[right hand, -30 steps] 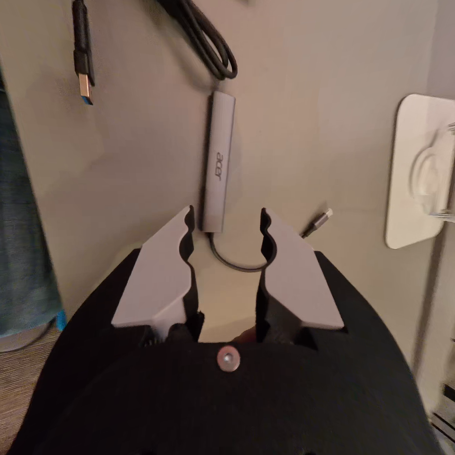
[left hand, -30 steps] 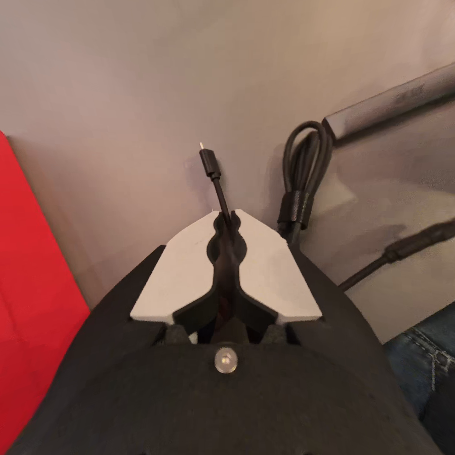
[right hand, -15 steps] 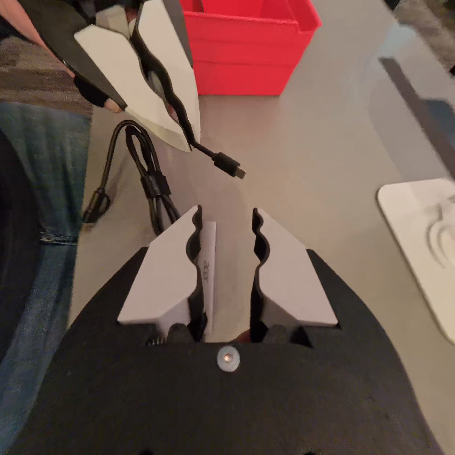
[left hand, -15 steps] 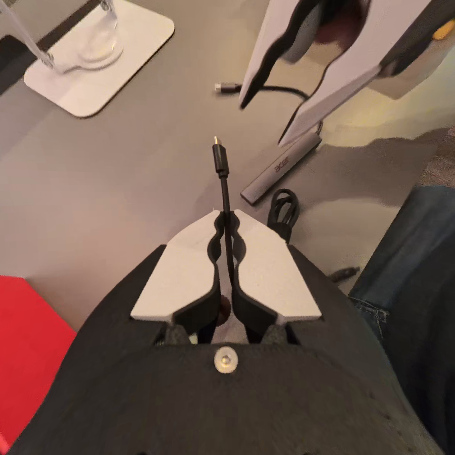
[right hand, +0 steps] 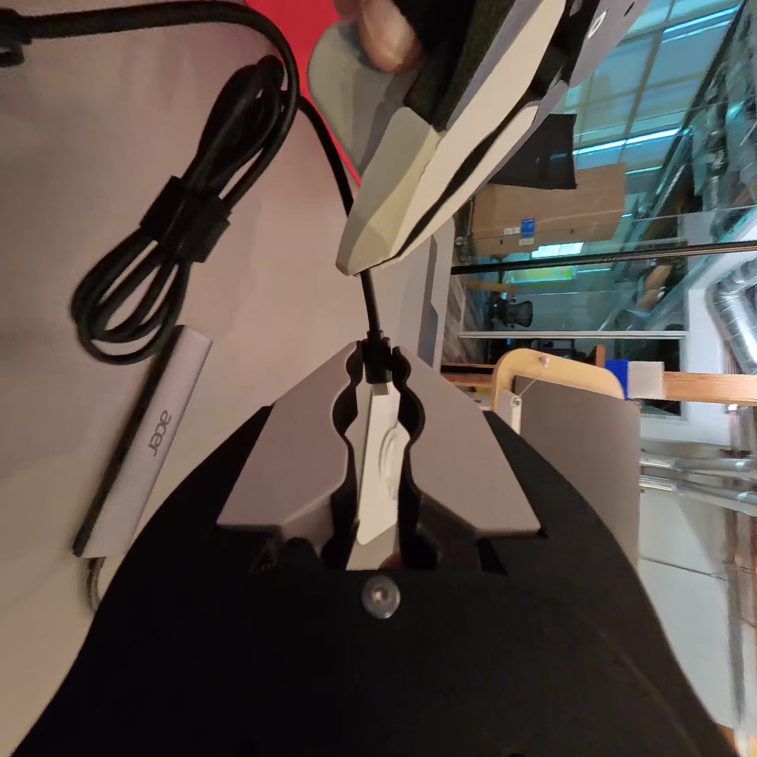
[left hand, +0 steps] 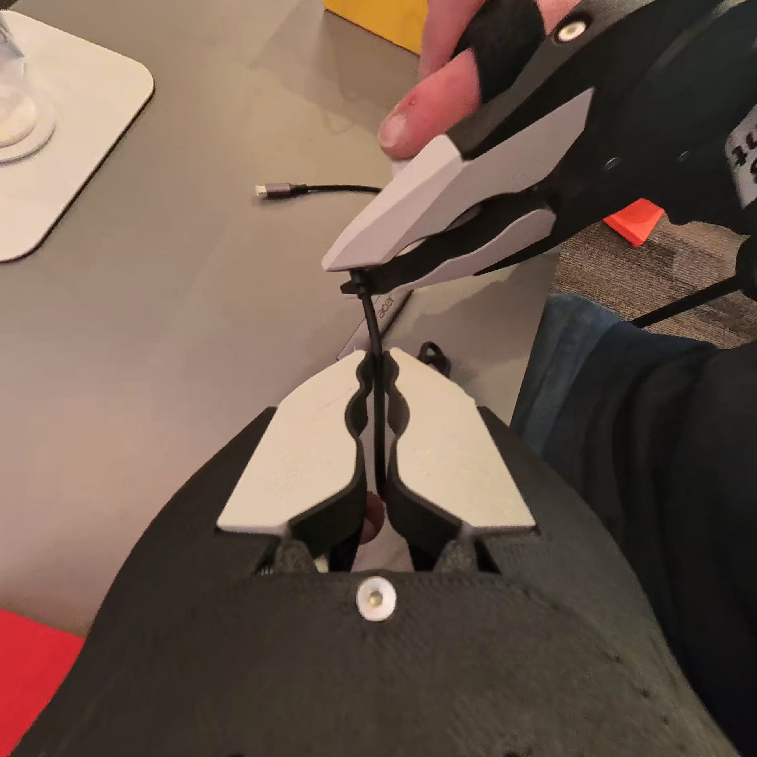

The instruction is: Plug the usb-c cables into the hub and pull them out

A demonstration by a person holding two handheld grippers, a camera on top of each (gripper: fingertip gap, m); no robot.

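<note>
Cable (left hand: pixel 375 413) between left gripper (left hand: pixel 375 360) fingertips, plug (right hand: pixel 376 364) inside right gripper (right hand: pixel 377 352).

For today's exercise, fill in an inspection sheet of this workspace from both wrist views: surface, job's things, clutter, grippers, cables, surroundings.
Surface: grey table.
Job's things: grey hub lies flat on the table; black USB-C plug held in the air.
Clutter: white stand base; red bin.
Grippers: left gripper shut on black cable; right gripper shut on its plug.
Cables: bundled black cable beside hub; hub's grey-tipped lead lies loose.
Surroundings: glass partition; cardboard box.
</note>
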